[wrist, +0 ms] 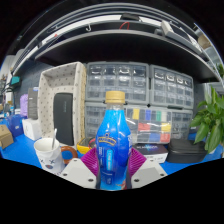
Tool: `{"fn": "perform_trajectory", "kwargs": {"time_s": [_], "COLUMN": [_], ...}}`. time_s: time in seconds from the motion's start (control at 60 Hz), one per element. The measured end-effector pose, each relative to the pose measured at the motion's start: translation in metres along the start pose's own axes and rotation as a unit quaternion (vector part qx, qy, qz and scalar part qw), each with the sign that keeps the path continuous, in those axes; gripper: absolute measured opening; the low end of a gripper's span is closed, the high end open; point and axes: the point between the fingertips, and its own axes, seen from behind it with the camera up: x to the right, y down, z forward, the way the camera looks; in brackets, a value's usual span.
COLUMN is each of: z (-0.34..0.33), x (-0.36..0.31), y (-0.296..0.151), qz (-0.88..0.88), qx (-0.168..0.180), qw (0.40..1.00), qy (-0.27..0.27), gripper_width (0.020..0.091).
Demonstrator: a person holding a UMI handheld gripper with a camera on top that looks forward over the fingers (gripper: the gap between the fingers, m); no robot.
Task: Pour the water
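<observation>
I have the jaws closed on the blue bottle [112, 140], which stands upright between the pink pads [90, 160], its tan cap above them. The gripper [112, 172] sits level over the blue bench [22, 150]. A white cup [47, 152] stands left of the jaws, nearby.

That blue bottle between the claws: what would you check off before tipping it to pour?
1. Blue bottle sits between the gripper fingers: ok.
2. Both pads press firmly on it: cannot tell.
3. Yellow cap removed for pouring: not ok, it is on.
4. White cup upright, ahead and left of the fingers: ok.
5. Cup has room inside: cannot tell.
6. Bottle upright: ok.
</observation>
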Motion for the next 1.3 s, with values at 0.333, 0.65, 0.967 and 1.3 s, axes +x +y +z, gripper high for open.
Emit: {"fn": "perform_trajectory", "kwargs": {"time_s": [0.333,0.65,0.967,1.3], "z": [-0.02,-0.124,-0.197,-0.245], "x": [0.009,-0.001,-0.016,-0.013], "y": [0.005,0.041,0.049,0.022], "qz": [0.041,0.061,0.053,0.055], "qx": [-0.033,-0.098,-0.118,-0.095], "qw": [0.999,0.993,0.99,0.992], "qy": [0.004,0.031,0.051,0.056], "gripper_width": [0.0862,0.0855,0.0857,0.0854]}}
